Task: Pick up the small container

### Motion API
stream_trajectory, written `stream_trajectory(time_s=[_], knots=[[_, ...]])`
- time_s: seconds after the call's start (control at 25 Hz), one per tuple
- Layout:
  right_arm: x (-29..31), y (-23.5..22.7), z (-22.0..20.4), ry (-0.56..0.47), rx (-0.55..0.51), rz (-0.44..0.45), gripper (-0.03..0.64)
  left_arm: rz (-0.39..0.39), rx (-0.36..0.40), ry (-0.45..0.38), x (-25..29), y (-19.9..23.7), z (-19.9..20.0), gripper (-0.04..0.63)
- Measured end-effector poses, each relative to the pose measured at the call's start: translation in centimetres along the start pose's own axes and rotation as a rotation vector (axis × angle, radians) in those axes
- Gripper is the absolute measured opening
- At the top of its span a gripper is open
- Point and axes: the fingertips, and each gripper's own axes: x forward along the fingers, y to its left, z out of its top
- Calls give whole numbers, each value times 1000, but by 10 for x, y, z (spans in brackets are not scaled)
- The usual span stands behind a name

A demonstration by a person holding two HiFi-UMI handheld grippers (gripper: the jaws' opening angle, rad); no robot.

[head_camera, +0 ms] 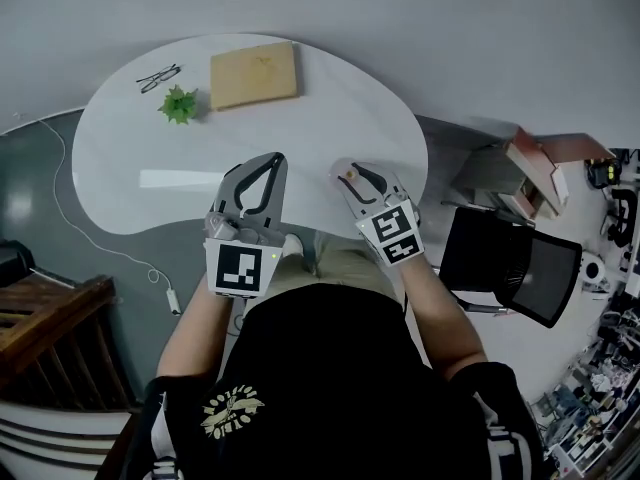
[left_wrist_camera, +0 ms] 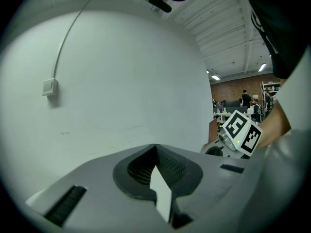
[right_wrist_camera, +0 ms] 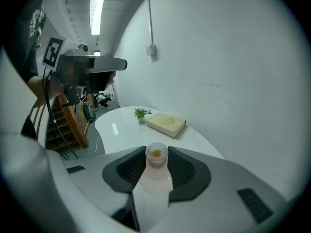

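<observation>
Over the white bench's point(head_camera: 300, 148) near edge, my right tongs point(head_camera: 358, 176) clamp the small container point(right_wrist_camera: 156, 155) upright; left tongs point(head_camera: 272, 160) pressed together, empty.

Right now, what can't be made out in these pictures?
The small container: lower body, right gripper view, blurred between the jaws of the right gripper.
Head view: container mostly behind those jaws.
The book: cover print, too small in both views.
The table: near edge, head view, covered by the left gripper.
</observation>
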Motion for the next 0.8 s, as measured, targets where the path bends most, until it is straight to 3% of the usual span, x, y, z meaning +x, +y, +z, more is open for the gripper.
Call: stream_trajectory(time_s=[0.24,0.8], knots=[[-27,11,28,-12,-10,0,155,2,13,39,-14,2,2,9],[-85,31,102,-71,-30,-16,155,-17,9,-37,-45,4,50,9]])
